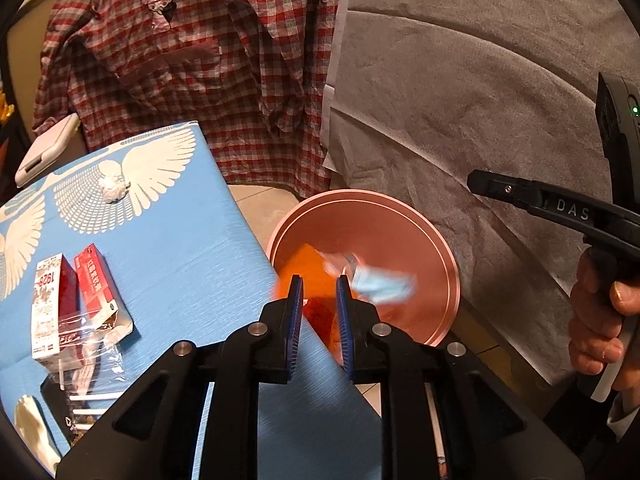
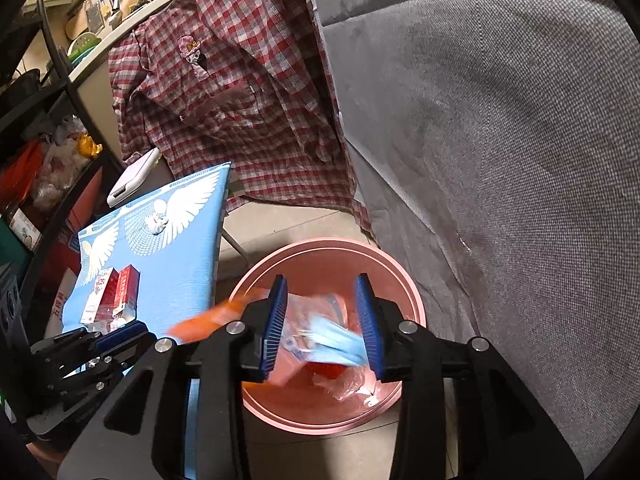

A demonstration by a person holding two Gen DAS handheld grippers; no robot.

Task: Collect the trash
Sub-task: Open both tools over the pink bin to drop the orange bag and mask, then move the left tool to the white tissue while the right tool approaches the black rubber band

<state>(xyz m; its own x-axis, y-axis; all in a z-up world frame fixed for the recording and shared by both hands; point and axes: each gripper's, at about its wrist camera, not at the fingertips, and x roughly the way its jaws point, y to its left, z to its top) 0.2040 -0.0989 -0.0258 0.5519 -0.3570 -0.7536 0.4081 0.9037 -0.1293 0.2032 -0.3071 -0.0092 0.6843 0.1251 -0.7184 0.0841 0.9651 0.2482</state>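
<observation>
A pink round bin [image 1: 448, 248] [image 2: 400, 268] stands on the floor beside the blue table [image 1: 180, 248]. My left gripper [image 1: 320, 300] hangs over the bin's near rim, jaws a little apart with nothing pressed between the pads. A blurred orange wrapper [image 1: 312, 268] [image 2: 200, 322] is just beyond its tips. My right gripper [image 2: 322, 320] is open above the bin. A blurred blue face mask [image 2: 340, 340] [image 1: 384, 286] is below it, inside the bin with other plastic trash. On the table lie a crumpled tissue [image 1: 114, 188], two red and white boxes [image 1: 56, 304] and a clear wrapper [image 1: 88, 344].
A plaid shirt [image 1: 200, 60] hangs behind the table. A grey sofa [image 1: 480, 80] fills the right side, close to the bin. A white device [image 1: 48, 148] sits at the table's far corner. A cigarette [image 1: 436, 432] lies on the floor. Cluttered shelves [image 2: 40, 160] stand at the left.
</observation>
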